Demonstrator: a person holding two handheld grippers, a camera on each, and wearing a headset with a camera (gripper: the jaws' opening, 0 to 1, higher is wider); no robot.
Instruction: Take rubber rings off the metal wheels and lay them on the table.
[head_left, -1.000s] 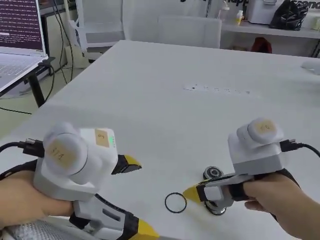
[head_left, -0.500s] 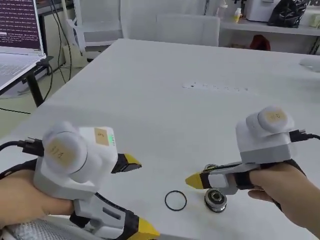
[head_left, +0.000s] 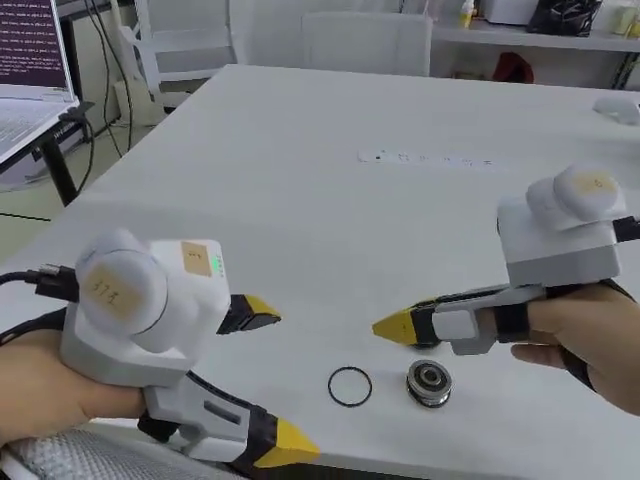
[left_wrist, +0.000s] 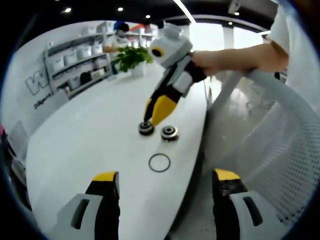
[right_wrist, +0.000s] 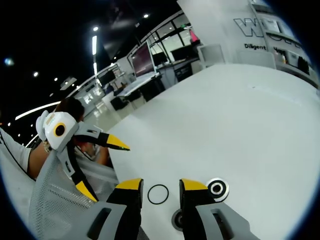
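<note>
In the right gripper view, one small round silver metal wheel (right_wrist: 176, 220) lies partly hidden behind the yellow-tipped jaws of the right gripper (right_wrist: 161, 185). In the left gripper view that gripper's yellow tip covers part of the farther metal wheel (left_wrist: 144, 130), and whether it wears a rubber ring is too small to tell. In the head view the open laptop with a dark purple screen (head_left: 25, 45) is cut by the left edge.

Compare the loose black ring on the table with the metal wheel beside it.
The ring is a thin, open black hoop; the wheel is thick, silvery and filled in. The ring lies nearly flush; the wheel stands taller. Both rest on the white table, not touching.
</note>
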